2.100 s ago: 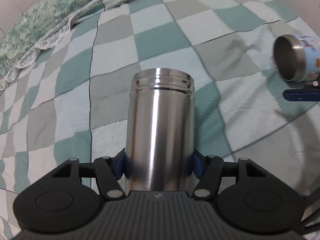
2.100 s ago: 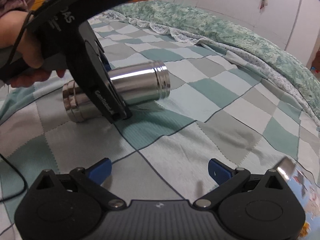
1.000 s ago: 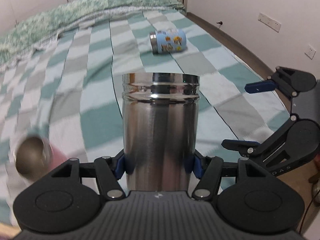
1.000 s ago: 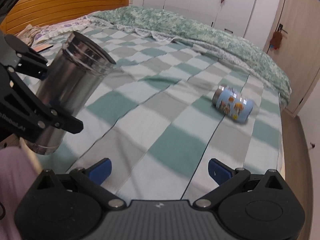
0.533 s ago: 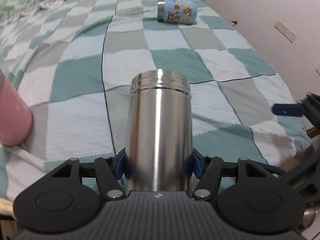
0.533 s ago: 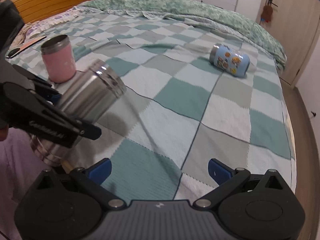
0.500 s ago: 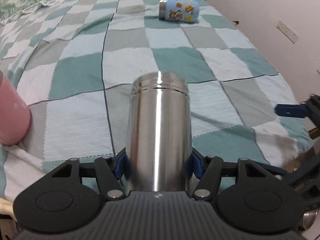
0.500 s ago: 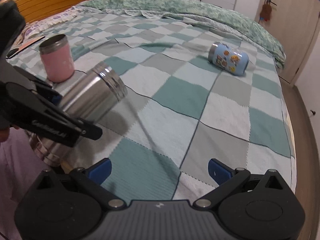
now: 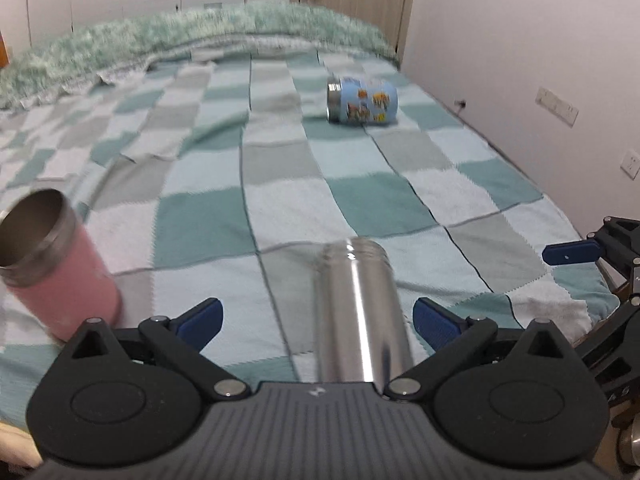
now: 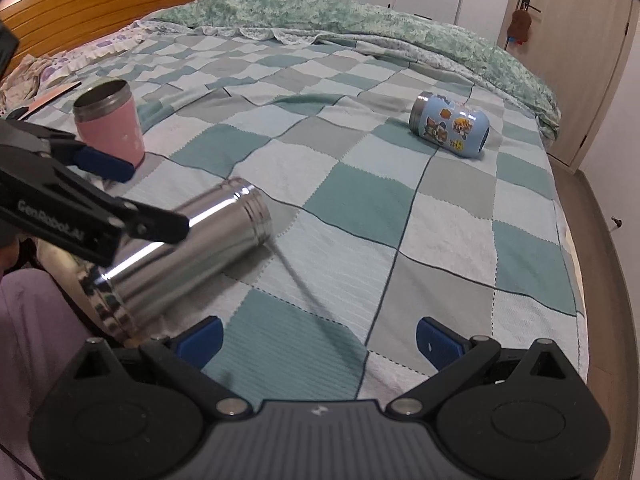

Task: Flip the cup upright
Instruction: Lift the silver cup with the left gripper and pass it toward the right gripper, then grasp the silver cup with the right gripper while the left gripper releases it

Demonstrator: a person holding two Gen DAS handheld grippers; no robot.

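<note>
Left gripper point(image 9: 316, 320) spread wide, gripping nothing; smooth steel cup point(image 9: 360, 312) at lower centre between blue pads, touching neither, tilted on checked woven blanket point(image 9: 360, 200). Right gripper point(image 10: 320, 340) wide open, empty. Pink cup point(image 9: 56, 272) upright, lower left; blue stickered cup point(image 9: 362, 100) on its side, upper centre.

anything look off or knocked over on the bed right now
Two cups lie on their sides: the shiny steel cup near the bed's near edge, between the open left gripper fingers without being clamped, and the blue sticker-covered cup farther back. The pink cup stands upright.
</note>
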